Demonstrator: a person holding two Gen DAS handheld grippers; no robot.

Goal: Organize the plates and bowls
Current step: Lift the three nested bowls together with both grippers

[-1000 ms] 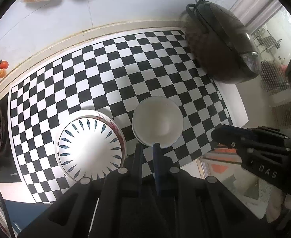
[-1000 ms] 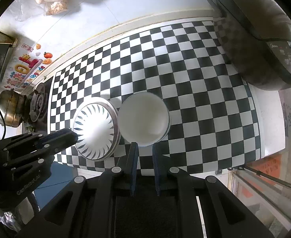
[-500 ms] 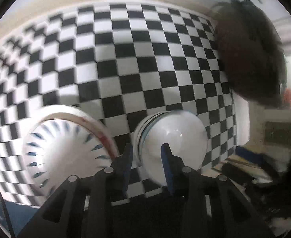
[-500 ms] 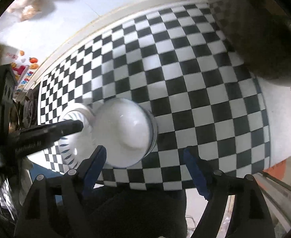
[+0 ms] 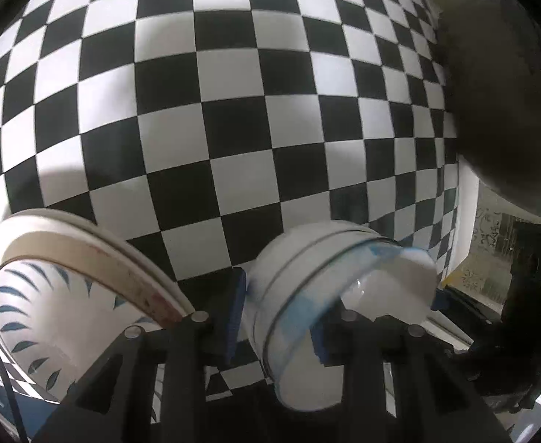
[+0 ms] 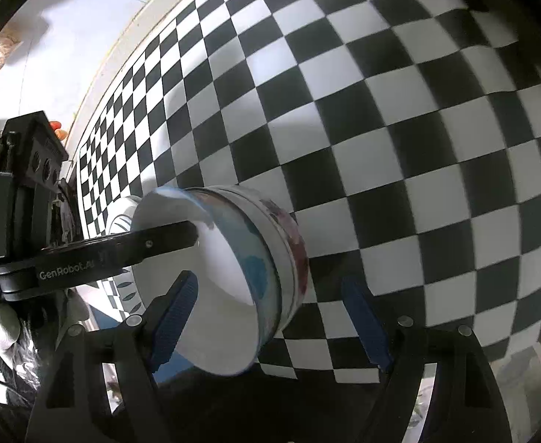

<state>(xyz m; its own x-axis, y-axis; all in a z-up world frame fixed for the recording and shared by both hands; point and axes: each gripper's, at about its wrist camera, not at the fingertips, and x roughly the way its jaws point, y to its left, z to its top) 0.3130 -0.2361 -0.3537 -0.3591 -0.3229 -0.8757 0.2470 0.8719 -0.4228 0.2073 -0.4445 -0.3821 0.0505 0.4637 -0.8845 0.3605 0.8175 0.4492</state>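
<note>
bowl [image 5: 329,295] sits tilted, rim pinched in the left claw [image 5: 277,317]; right claw [image 6: 270,317] gapes wide; stacking onto the patterned plate [image 5: 60,302] remains.

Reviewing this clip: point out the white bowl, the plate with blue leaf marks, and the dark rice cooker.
white bowl [image 5: 288,295], left wrist view, on its outer side wall.
plate with blue leaf marks [image 5: 41,317], left wrist view, on its patterned inner face.
dark rice cooker [image 5: 499,103], left wrist view, on its body.
</note>
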